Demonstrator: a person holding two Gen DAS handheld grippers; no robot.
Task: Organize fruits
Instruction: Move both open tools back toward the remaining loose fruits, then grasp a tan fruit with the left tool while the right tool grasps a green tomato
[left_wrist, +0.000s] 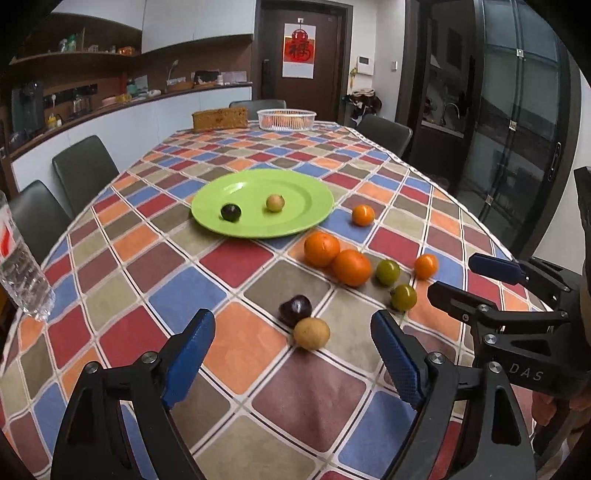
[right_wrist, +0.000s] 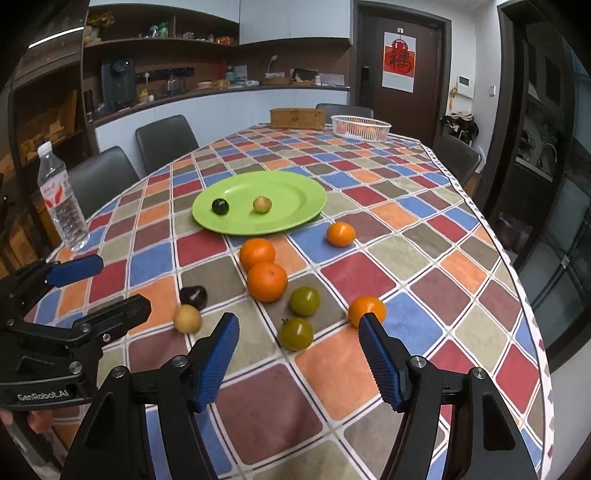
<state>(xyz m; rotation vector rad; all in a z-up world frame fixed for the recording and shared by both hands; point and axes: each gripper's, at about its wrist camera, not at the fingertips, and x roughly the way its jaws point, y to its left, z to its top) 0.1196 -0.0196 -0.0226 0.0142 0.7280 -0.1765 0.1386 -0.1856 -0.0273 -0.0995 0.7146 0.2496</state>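
Green plate (left_wrist: 295, 192) holds one dark plum (left_wrist: 231, 212) and one pale fruit (left_wrist: 275, 202); oranges (left_wrist: 351, 267), green tomatoes (left_wrist: 403, 297) loose on tablecloth (left_wrist: 236, 343). Left gripper (left_wrist: 293, 363) and right gripper (right_wrist: 297, 363) gape wide, empty.

The water bottle (left_wrist: 22, 266) is cut off at the left wrist view's edge; the white basket's (right_wrist: 360, 127) contents are indistinct.

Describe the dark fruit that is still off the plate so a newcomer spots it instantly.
Start at the green plate on the checkered tablecloth, then come toward the cameras past the two big oranges. The dark plum lies left of them, touching a tan round fruit. It is the only near-black fruit on the cloth; its twin sits on the plate.
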